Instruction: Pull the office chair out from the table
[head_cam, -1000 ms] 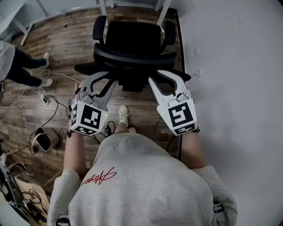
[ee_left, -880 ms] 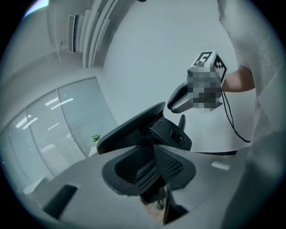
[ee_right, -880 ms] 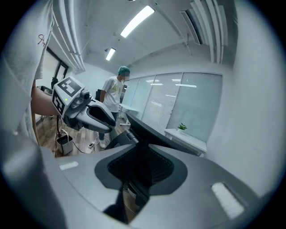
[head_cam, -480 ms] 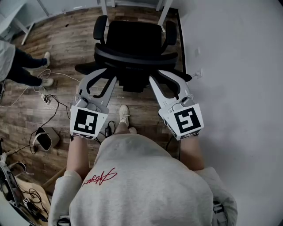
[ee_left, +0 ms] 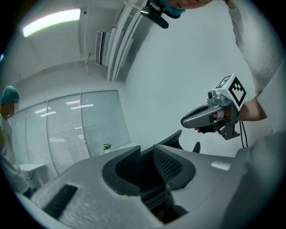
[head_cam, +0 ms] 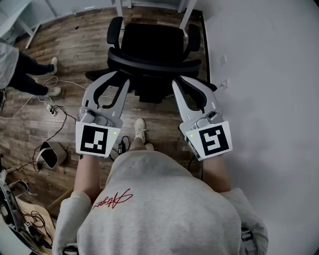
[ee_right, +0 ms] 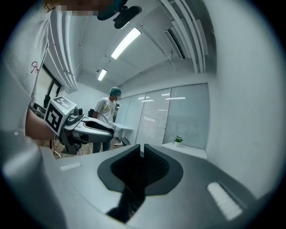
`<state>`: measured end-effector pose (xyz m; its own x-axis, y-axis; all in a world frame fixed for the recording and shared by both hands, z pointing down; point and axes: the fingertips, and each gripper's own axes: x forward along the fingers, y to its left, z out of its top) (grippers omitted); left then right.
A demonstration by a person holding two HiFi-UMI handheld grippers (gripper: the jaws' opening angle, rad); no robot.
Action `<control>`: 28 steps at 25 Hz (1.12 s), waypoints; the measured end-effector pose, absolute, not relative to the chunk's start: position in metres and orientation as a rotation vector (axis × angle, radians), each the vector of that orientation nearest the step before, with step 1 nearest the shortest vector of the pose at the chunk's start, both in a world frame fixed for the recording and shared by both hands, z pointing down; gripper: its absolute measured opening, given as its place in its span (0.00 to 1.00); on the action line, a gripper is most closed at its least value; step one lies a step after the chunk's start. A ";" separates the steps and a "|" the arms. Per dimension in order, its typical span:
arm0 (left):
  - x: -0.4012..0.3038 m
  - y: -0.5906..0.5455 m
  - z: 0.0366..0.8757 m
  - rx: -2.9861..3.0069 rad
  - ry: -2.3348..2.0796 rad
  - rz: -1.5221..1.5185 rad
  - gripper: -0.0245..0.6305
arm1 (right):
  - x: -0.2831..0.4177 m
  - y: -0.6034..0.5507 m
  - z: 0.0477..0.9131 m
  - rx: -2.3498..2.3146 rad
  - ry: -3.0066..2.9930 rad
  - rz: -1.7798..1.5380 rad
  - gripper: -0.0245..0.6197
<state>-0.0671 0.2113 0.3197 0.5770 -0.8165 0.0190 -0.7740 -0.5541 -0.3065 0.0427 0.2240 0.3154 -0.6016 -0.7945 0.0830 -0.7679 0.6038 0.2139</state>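
Head view: office chair point(head_cam: 152, 47) stands on the wood floor point(head_cam: 70, 50) with its back to the person. Its seat front is near the white table legs point(head_cam: 119, 6) at the top edge. The tabletop is out of frame, so can't tell if the chair is still tucked under.
Left gripper point(head_cam: 121, 78): jaws partway apart. Its own view shows a clear gap between the pads and nothing pressed there. The tips sit just beside the left end of the backrest rail point(head_cam: 154, 64).
Chair handling: likely heavy but on castors, so it should roll easily on the wood. The frame is stiff and the mesh back has some give. It may swivel if pulled from one side only.
Where to hold: the top backrest rail, both ends at once. The armrests point(head_cam: 113, 30) are the fallback.
Right gripper point(head_cam: 180, 79): jaws have just been closing and are now almost together, leaving a thin slit. Nothing seen between them. The tips are near the rail's right end.
Change from earlier frame: both marker cubes look bigger and sit lower in the picture. The left cube now faces the camera squarely. The right jaws are narrower. The chair is in the same spot.
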 end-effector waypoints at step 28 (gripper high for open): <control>-0.056 0.221 0.298 -2.615 1.349 -0.070 0.04 | 0.049 0.231 0.287 1.392 -2.763 -0.167 0.04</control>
<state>-0.0559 0.2206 0.2980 0.5829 -0.8111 -0.0483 -0.8017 -0.5645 -0.1967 0.0490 0.2315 0.2867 -0.5957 -0.8031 -0.0102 -0.7985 0.5908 0.1154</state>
